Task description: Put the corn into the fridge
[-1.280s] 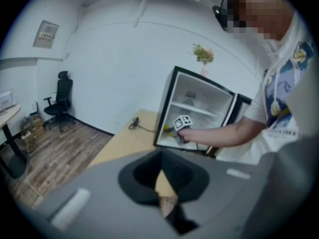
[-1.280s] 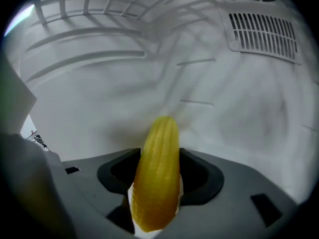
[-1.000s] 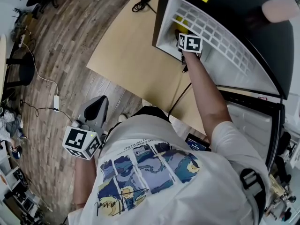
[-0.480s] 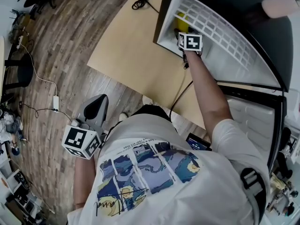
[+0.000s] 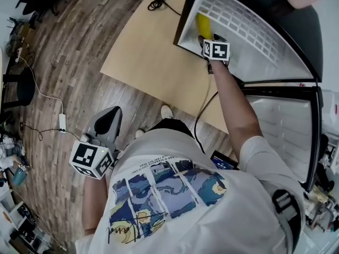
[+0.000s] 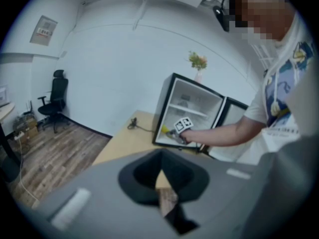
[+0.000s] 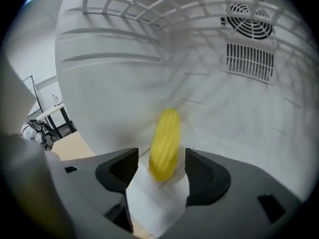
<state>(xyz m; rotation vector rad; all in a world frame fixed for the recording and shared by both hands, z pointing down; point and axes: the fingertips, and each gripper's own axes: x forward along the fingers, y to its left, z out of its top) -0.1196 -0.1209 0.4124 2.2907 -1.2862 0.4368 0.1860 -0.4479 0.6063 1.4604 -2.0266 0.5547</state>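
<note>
Now that the corn (image 7: 164, 142) lies in the fridge (image 5: 265, 54), the right gripper (image 7: 160, 159) stands wide

Since both pads show a clear gap to the cob on either side, I read the right claw as holding nothing; its jaws have just been opening and are spread about as far as they go, with the corn lying between them untouched; looks like a release, judged from the gaps alone.

Corn rests on the white fridge floor near the front, close to one side wall, long axis pointing toward the back wall and its fan vent (image 7: 247, 21); it lies flat and should not roll far.

Fridge door (image 5: 280, 126) is swung fully aside, which gives the arm its straight reach in; fridge sits on a tan board (image 5: 148, 62) over the wood floor.

Left gripper (image 6: 160, 171) hangs back at the person's side, aimed toward the fridge from well apart; jaws closed together, nothing in them; likely parked because this job wants one claw only.

Count: one corn; one fridge, one door; one wire shelf (image 7: 124, 4) overhead; two grippers; one cable coil (image 5: 159, 1) on the board.
</note>
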